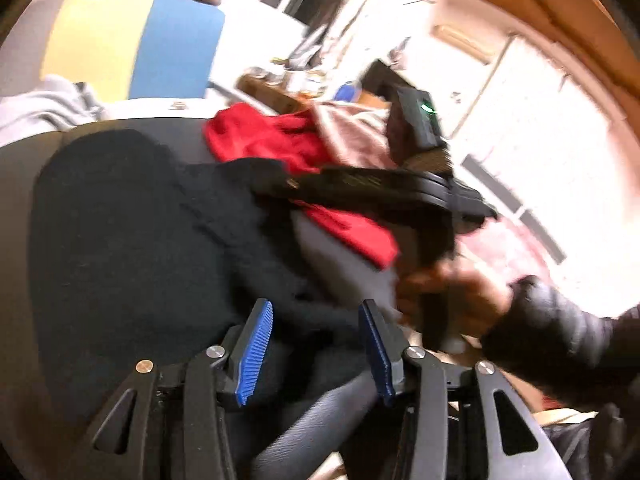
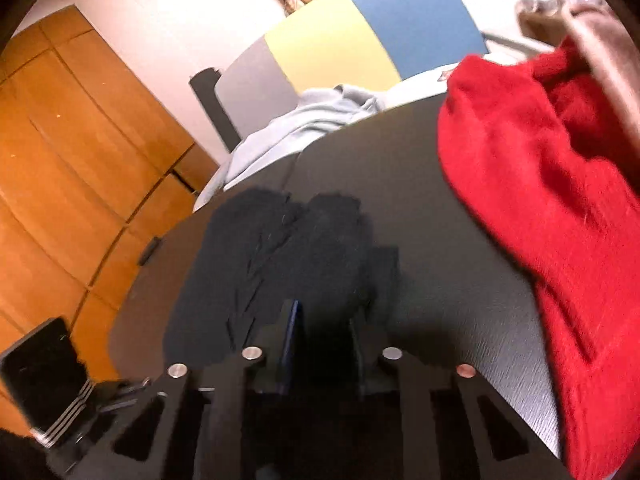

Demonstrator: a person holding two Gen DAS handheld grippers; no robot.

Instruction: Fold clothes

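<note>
Our left tongs (image 1: 316,344) stand spread over the black garment (image 1: 132,240); our right tongs (image 2: 324,344) pinch its edge, red sweater (image 2: 540,200) at two o'clock.

Upper left of your right wrist view you have a wooden wardrobe (image 2: 80,152), with a grey, yellow and blue panel (image 2: 348,44) top centre behind the dark tabletop (image 2: 440,280).
</note>
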